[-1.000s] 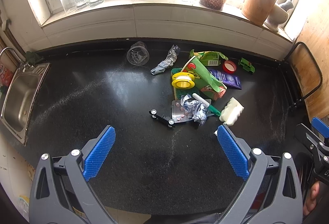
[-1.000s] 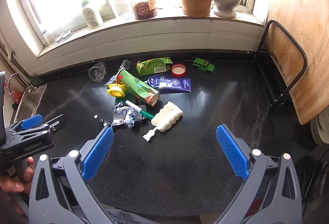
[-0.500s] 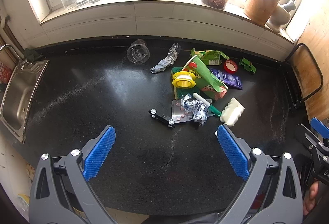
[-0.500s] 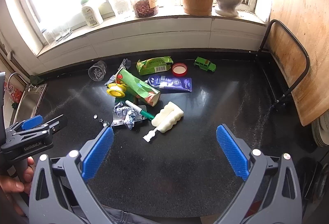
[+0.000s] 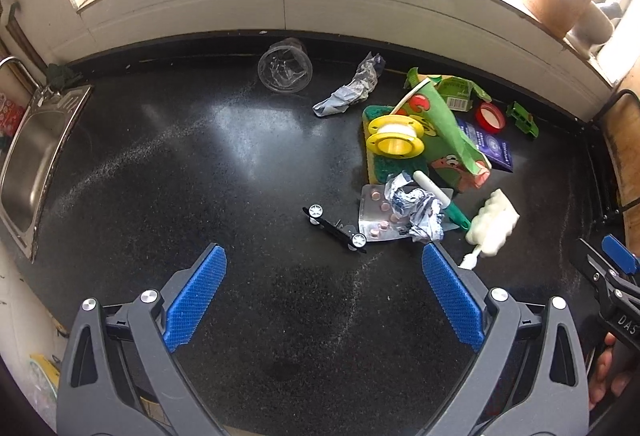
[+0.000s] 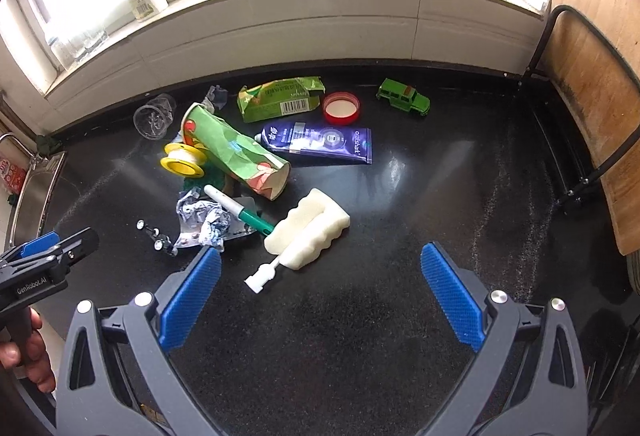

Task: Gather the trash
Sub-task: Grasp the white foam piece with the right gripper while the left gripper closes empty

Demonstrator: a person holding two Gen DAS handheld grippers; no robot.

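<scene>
Trash lies clustered on the black worktop (image 5: 200, 164), ahead of both grippers and touched by neither. From left: a clear plastic cup (image 5: 285, 70) on its side, a crumpled grey wrapper (image 5: 350, 92), a yellow spool (image 5: 395, 137) on a green scouring pad, a blister pack (image 5: 374, 216) under crumpled foil (image 5: 416, 210), a green paper cup (image 6: 236, 156), a purple tube (image 6: 320, 142), a white sponge brush (image 6: 306, 230). Left gripper (image 5: 323, 290) hovers wide open just short of the blister pack; right gripper (image 6: 320, 290) hovers wide open, the sponge brush lying just ahead between its fingers
</scene>
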